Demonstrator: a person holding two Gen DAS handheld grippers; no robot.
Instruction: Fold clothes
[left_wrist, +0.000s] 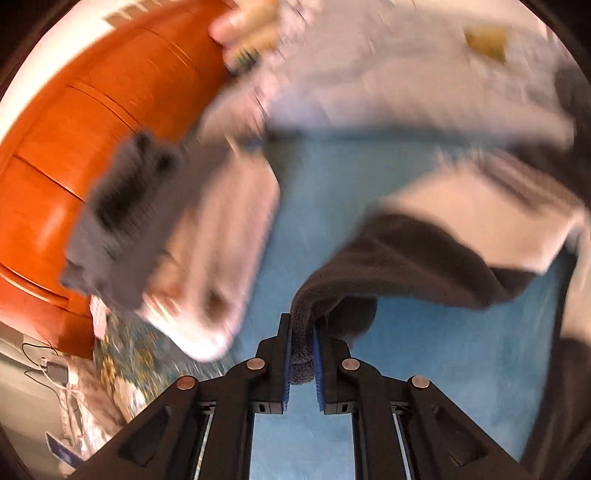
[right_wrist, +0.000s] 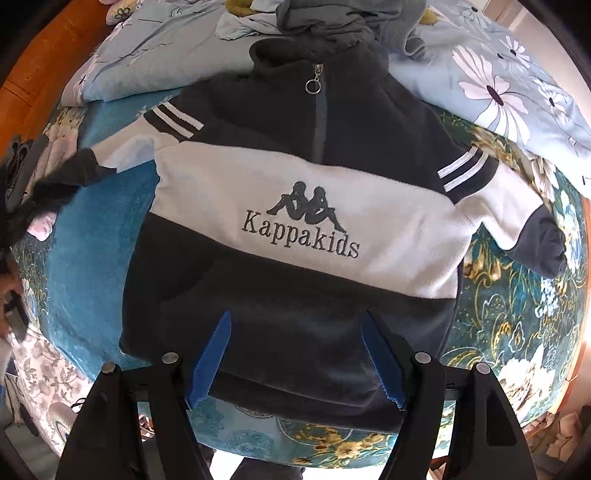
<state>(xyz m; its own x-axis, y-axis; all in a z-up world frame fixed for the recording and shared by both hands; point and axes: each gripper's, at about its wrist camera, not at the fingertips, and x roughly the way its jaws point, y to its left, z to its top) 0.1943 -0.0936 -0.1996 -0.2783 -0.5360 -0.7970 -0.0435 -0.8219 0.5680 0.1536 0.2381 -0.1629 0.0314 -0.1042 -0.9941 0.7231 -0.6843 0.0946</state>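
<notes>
While the fleece pullover (right_wrist: 295, 229) lies front-up on the bed (right_wrist: 92, 258), the left tongs (left_wrist: 303, 354) pinch its dark sleeve cuff (left_wrist: 369, 266).
The right tongs (right_wrist: 295, 362) hang spread above the hem, pinching nothing; the cuffed sleeve stretches toward the bed's side, 2 white stripes (right_wrist: 173, 118) at the shoulder, a floral quilt (right_wrist: 498, 85) bunched beyond the collar.
</notes>
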